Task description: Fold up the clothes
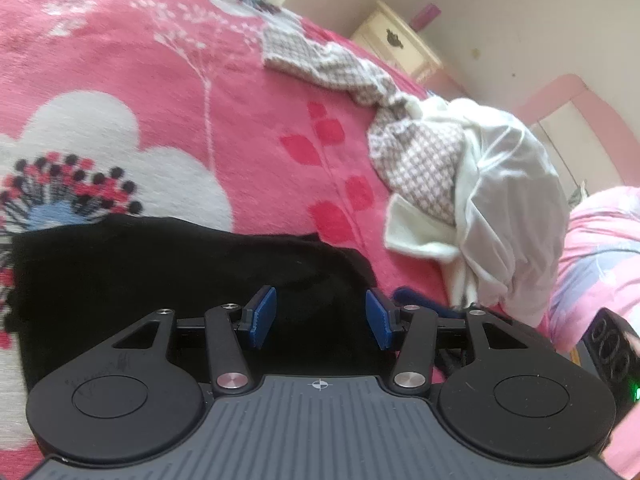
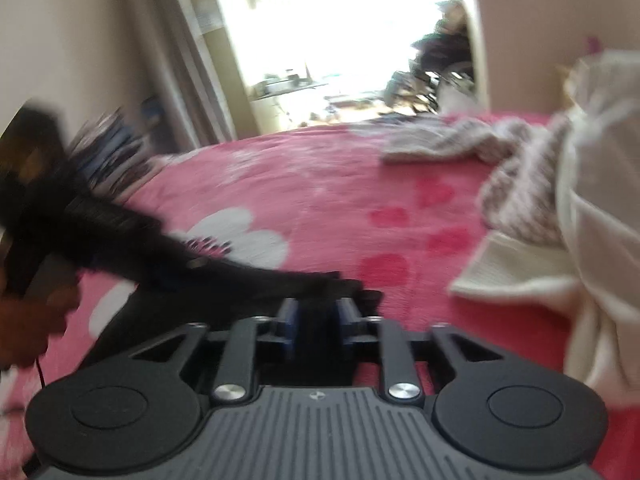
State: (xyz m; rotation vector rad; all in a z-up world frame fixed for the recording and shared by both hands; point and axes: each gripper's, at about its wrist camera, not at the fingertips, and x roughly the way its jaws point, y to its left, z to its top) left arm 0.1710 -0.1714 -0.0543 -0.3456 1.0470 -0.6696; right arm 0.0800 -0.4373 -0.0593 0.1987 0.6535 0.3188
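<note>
A black garment (image 1: 160, 272) lies on the pink flowered blanket (image 1: 248, 120). My left gripper (image 1: 320, 317) hovers over its right end, open, with only the dark cloth below the gap between its blue pads (image 1: 262, 316). The right wrist view is blurred by motion. There my right gripper (image 2: 317, 318) has its pads close together with black cloth between them. The black garment (image 2: 256, 278) stretches from it to the left, toward a hand (image 2: 32, 320) holding the other gripper.
A rumpled white garment (image 1: 508, 208) and a checkered one (image 1: 416, 160) are heaped on the blanket to the right. A cream nightstand (image 1: 396, 40) stands by the wall beyond. Another pink cover (image 1: 600, 248) lies at far right. A bright doorway (image 2: 340, 32) opens past the bed.
</note>
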